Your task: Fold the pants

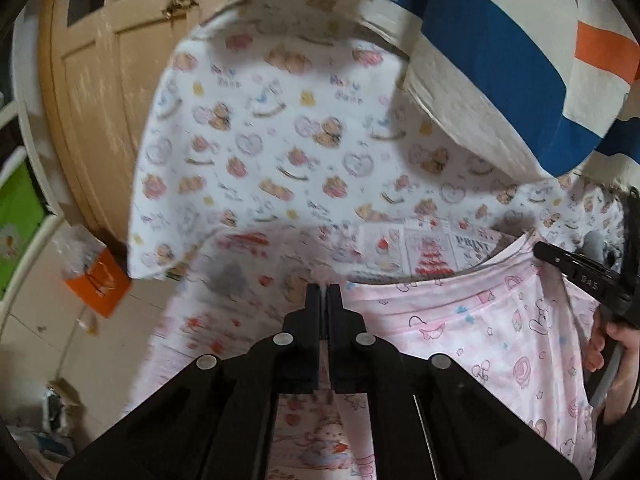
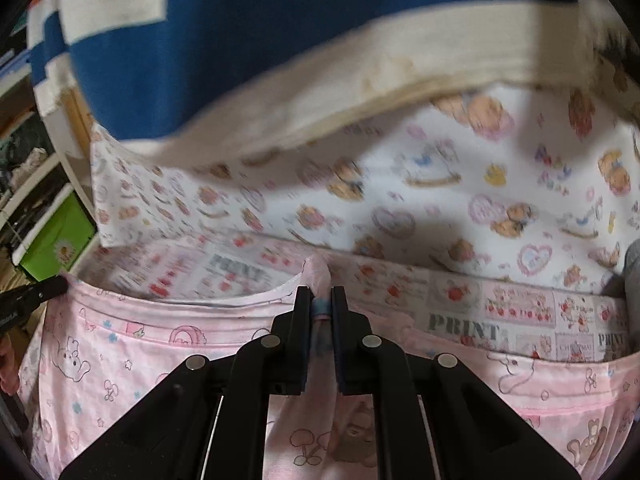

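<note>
Left wrist view: left tongs [image 1: 324, 290] closed, jaws nearly together, a thin edge of the pants [image 1: 472, 332] pinched between them at the tips. Pants are pink, cartoon print, spreading right of and below the tongs. Right tongs [image 1: 538, 246] come in from the far right, tips at the pants' waistband edge, a hand [image 1: 618, 354] behind them. Ahead of the tongs: a white bear-print sheet [image 1: 260, 140], under the pants a strawberry "PRINT" cloth [image 1: 432, 252]. Up right, a striped blue, cream and orange blanket [image 1: 500, 60]. Far left, a wooden door [image 1: 92, 80] and an orange box [image 1: 100, 284] on the floor.

Right wrist view: right tongs [image 2: 321, 296] clamped on a bunched fold of the pants [image 2: 120, 360], fabric visible between the jaws. Pants hang left, right and below the tongs. Left tongs [image 2: 60, 282] at far left, touching the waistband. Print cloth [image 2: 500, 312] just past the tips, sheet [image 2: 440, 200] beyond, blanket [image 2: 240, 40] on top. Green bin [image 2: 56, 240] far left.
</note>
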A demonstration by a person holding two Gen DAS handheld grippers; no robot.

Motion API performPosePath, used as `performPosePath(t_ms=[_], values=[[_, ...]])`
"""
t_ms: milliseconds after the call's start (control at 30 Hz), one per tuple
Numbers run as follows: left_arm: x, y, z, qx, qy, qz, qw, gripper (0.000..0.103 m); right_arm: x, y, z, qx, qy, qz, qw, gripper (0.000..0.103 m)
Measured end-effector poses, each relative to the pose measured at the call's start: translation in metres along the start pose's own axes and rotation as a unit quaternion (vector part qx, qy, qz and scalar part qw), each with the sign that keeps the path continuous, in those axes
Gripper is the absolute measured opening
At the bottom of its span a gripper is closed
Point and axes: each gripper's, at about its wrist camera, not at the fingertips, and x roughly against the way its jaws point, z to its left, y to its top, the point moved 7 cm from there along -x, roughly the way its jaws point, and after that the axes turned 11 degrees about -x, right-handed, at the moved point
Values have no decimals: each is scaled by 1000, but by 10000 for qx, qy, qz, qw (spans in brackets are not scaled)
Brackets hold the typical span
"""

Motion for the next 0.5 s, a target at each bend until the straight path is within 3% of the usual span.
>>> performPosePath(t_ms=[100,233,367,467,500], values=[[-2,3,12,115,218,13,9997,2,-5,-3,7,76,-11,134,9999,9],[-24,-9,18,141,299,326,9989,3,-20,-14,8,204,-231,453,9985,9],[-28,-15,18,7,295,204,9994,6,-15,-11,8,187,-274,337,9989,13],[-18,-10,24,43,406,51,9992,7,-7,-3,2,81,-387,156,9991,40],[-13,-7,25,50,467,-2,9989,12,-3,0,0,42,-398,75,9992,60]])
